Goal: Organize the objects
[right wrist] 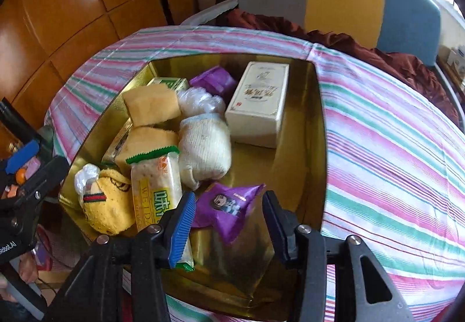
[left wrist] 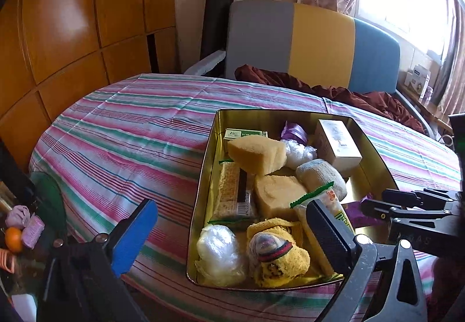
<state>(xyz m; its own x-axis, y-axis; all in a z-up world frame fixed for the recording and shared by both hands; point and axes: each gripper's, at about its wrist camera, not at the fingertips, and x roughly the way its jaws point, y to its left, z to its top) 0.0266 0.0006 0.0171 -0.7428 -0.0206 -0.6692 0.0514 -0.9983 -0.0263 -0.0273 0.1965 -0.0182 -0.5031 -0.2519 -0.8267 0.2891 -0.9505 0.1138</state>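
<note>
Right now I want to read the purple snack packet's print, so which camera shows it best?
The right wrist view: the purple snack packet lies face up on the gold tin's floor, between the open right gripper fingers. The left wrist view shows only a purple sliver, behind the left gripper's black finger.

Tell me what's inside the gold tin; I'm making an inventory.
In the gold tin: white box, two sponges, white sock roll, yellow sock, cracker packs, purple packets, plastic bags, green box. Anything beneath them is hidden.
</note>
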